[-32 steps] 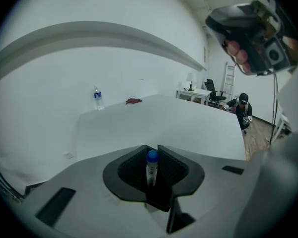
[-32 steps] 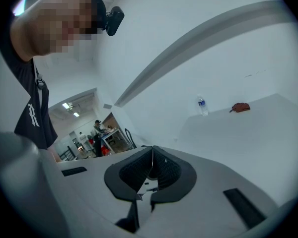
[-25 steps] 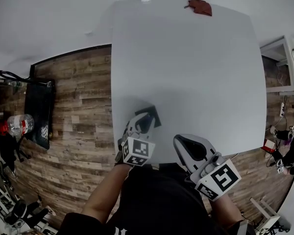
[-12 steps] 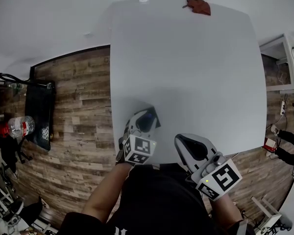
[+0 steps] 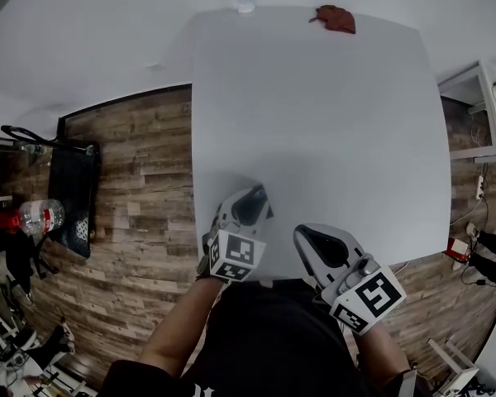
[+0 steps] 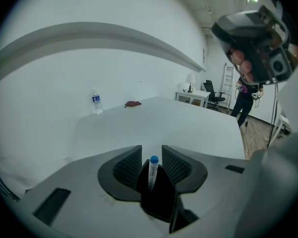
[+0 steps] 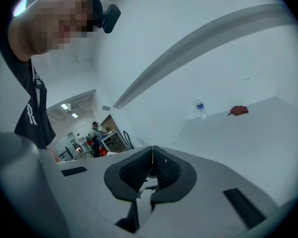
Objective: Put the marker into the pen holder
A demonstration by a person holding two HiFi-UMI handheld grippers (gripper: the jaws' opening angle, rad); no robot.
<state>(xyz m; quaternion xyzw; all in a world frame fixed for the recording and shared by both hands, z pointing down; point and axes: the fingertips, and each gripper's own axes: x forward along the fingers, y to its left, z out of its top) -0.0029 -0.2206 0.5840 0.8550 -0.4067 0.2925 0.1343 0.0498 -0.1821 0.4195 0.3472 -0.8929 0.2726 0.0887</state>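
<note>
The marker (image 6: 152, 173) stands upright, blue cap up, in the black pen holder (image 6: 159, 198) by the desk's (image 5: 314, 98) near-left corner, between the left gripper's (image 6: 151, 151) spread jaws, which have just been opening, while the right gripper's (image 7: 152, 152) jaws are pressed together.

Left gripper (image 6: 152, 151) wider (off marker (image 6: 152, 172))

My right gripper (image 7: 152, 151) has its jaws pressed together, nothing between them. Beyond the jaws and to their right, the white tabletop (image 7: 243, 135) carries a water bottle (image 7: 200, 108) and a red cloth (image 7: 238, 110).
</note>
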